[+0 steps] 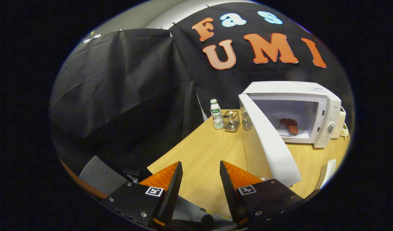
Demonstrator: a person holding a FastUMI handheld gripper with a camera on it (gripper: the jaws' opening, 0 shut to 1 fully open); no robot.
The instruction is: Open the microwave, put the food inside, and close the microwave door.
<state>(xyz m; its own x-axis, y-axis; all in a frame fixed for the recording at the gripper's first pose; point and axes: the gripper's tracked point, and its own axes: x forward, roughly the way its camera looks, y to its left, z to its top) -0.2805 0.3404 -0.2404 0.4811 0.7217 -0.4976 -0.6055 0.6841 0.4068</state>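
Fingers of the gripper are being held apart and empty at lower centre over the table, while food is lying inside the open-doored microwave at right.

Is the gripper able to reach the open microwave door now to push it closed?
Probably yes: the gripper is open and empty, and the door swings out just beyond its right finger, with nothing between them.
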